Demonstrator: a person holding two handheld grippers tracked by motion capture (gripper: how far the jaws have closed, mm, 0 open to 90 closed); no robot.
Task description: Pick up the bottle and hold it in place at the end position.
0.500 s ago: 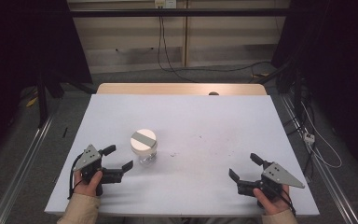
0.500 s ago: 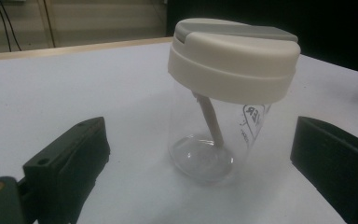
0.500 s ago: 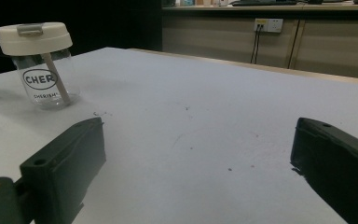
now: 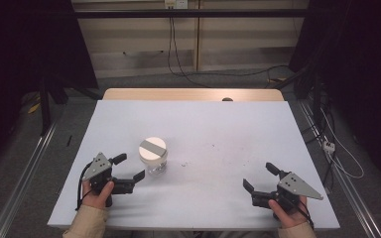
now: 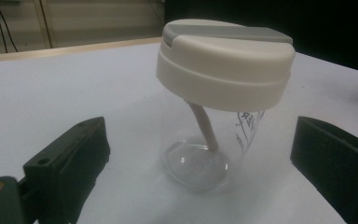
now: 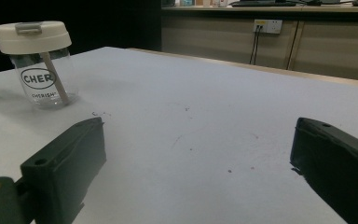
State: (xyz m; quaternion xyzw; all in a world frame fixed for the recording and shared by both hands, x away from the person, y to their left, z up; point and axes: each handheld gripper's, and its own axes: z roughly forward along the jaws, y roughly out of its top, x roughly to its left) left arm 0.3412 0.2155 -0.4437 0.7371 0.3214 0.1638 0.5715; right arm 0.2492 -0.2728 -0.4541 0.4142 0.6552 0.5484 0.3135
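Jar [image 4: 153, 156] of clear glass stands upright on the white bench [image 4: 218, 129], left of centre, capped by a cream lid [image 5: 224, 63] with a grey strip; a tan straw [image 5: 204, 127] leans inside. Left tool [image 4: 129, 167] sits just beside it, jaws wide, empty. Right tool [image 4: 259, 177], well apart, is also wide and empty.

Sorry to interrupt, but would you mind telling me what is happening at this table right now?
A person at a white table holds a gripper in each hand. The left gripper is open and sits right beside a clear jar with a cream lid, its fingers either side of the jar but not touching it. A beige stick leans inside the jar. The right gripper is open too, resting well off to the right, holding nothing.
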